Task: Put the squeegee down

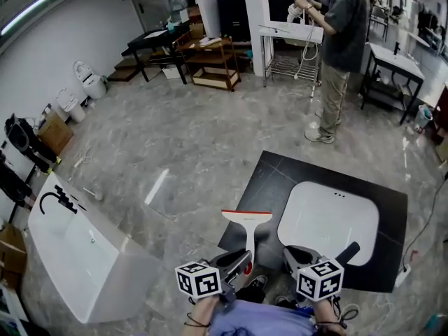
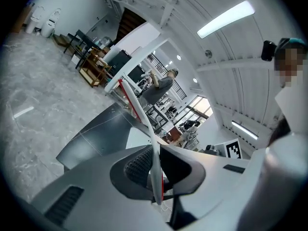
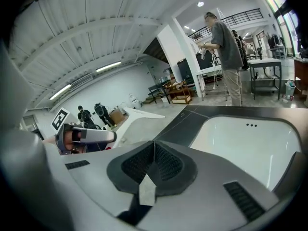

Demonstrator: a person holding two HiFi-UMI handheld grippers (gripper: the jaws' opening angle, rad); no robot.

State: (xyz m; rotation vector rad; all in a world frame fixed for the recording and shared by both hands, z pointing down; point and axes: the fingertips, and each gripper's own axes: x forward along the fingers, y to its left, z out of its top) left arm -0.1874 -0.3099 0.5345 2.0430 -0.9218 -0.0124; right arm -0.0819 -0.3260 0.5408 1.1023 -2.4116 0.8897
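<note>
The squeegee [image 1: 246, 220] is white with a red blade edge. It hangs low over the near-left edge of the black mat [image 1: 280, 177], blade end pointing away from me. My left gripper [image 1: 238, 261] is shut on its handle. In the left gripper view the thin white handle [image 2: 147, 126] runs out from between the closed pads toward the blade. My right gripper [image 1: 299, 256] hovers just to the right, near the white basin [image 1: 329, 219]. Its jaws [image 3: 154, 150] are shut with nothing held between them.
A white bathtub [image 1: 77, 257] stands on the grey floor at my left. A person [image 1: 343, 33] stands at the far right beside a white rack. Wooden shelving [image 1: 210, 61] and black tables line the back wall. A metal table [image 1: 395, 65] is far right.
</note>
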